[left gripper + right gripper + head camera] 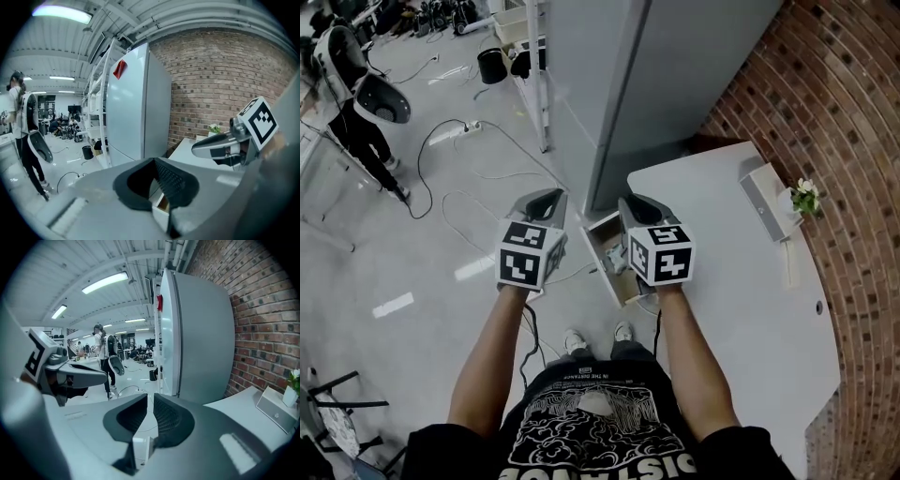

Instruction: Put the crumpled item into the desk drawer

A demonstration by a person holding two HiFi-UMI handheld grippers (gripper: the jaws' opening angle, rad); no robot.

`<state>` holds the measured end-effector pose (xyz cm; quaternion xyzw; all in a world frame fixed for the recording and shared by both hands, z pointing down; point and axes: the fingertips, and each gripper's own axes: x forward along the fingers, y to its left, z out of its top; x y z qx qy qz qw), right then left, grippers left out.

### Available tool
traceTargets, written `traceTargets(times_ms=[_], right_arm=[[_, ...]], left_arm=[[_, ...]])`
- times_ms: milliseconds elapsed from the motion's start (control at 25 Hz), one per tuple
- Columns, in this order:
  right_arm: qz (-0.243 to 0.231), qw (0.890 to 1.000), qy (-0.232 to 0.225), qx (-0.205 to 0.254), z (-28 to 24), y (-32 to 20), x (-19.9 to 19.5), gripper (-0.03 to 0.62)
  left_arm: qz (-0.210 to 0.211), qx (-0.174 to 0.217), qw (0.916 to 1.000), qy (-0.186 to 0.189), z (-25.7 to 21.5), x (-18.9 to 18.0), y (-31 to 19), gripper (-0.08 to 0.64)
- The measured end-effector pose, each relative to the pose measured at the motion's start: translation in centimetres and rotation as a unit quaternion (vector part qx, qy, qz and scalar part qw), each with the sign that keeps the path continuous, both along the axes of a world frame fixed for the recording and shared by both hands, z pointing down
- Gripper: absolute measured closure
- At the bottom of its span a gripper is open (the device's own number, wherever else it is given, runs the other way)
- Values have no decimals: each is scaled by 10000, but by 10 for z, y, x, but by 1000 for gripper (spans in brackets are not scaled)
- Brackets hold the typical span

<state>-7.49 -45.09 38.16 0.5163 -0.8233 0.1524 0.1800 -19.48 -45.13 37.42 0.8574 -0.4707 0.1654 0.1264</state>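
Note:
The desk drawer (609,255) stands pulled out from the white desk's (741,319) left edge, straight below and between my two grippers. Small pale clutter (617,264) lies inside it; I cannot tell whether it is the crumpled item. My left gripper (546,201) hovers over the floor just left of the drawer, its fingertips touching with nothing between them (153,160). My right gripper (639,208) hangs over the drawer's right side. Its jaws stand a narrow slit apart and empty (150,398). Part of the drawer (140,446) shows below them.
A tall grey cabinet (656,84) stands behind the drawer against the brick wall (853,141). On the desk's far end are a white box (764,199) and a small plant (806,195). Cables (478,187) trail over the floor, and a person (356,94) stands far left.

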Motion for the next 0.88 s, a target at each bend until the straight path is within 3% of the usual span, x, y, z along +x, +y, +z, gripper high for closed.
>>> traceTargets(times_ms=[320,880], right_arm=[[-87,9991,-55,410,-33,-10,-1,591],[-40,9973,-101,732,-57,-27,9,591]], left_arm=[[-104,164,9998,-52,-17,-5,-10,560],[-321,432,9986,-1,-43,-19,-30,560]])
